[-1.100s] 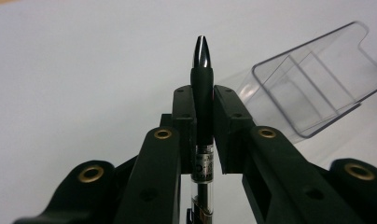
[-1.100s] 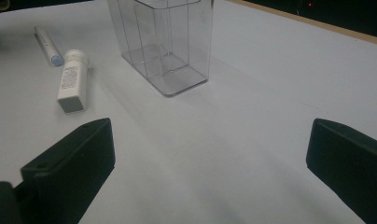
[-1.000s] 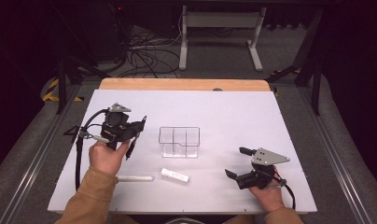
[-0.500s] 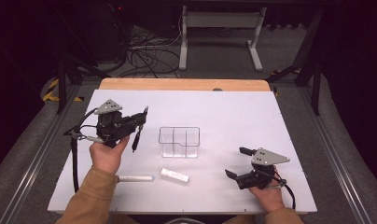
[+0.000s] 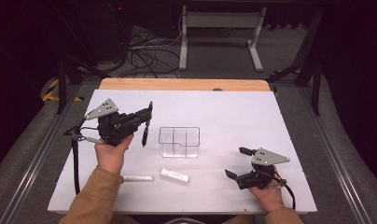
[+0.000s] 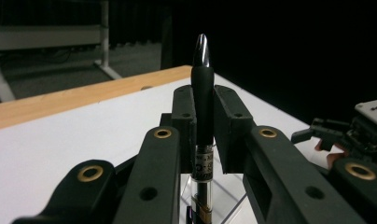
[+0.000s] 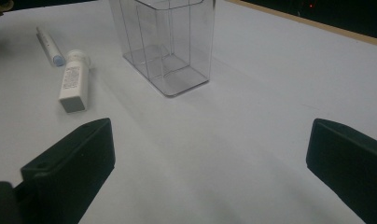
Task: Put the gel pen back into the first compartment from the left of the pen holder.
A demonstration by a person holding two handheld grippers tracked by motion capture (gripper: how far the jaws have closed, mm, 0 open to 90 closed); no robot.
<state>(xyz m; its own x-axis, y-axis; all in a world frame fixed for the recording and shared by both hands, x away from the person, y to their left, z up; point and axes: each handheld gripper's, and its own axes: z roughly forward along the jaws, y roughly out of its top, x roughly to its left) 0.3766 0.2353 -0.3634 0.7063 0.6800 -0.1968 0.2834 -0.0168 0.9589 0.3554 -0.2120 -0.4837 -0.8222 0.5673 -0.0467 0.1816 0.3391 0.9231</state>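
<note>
Pen (image 5: 144, 125) now hangs upright in the left tongs (image 5: 146, 122), clamped, swung up just left of the clear organizer (image 5: 178, 141), ready for dropping in. Right tongs (image 5: 237, 163) rest wide open, empty, on the bench (image 5: 233, 116).

high: above, forward-down | gripper views: close, low | shared: clear organizer (image 5: 178, 141) (image 7: 165, 44)

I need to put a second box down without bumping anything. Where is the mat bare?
Bare: the far strip between the clear organizer and the wooden edge, and the patch between organizer and right gripper. Crowded: the near left, with the white tube and pen-like stick.
</note>
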